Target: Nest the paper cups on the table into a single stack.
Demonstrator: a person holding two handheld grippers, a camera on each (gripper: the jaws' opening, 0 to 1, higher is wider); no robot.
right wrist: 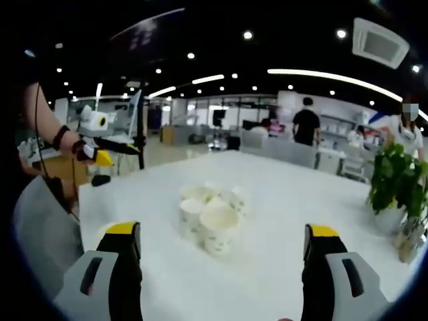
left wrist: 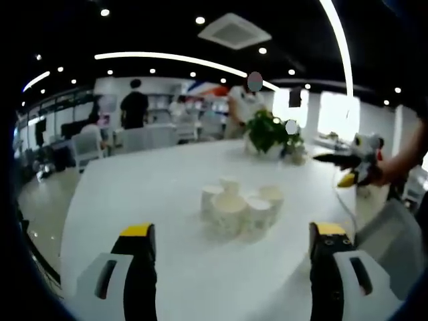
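Several white paper cups stand upright in a tight cluster in the middle of the white table. In the left gripper view my left gripper is open, its yellow-tipped jaws wide apart just short of the cluster with nothing between them. The right gripper comes in from the right, held in a hand above the table's far edge. In the right gripper view the same cups sit ahead of my open right gripper. The left gripper hangs in a hand at the left.
A potted green plant stands on the table beyond the cups, and at the right edge in the right gripper view. Chairs and desks and standing people fill the office behind. The table's edge runs close at the left.
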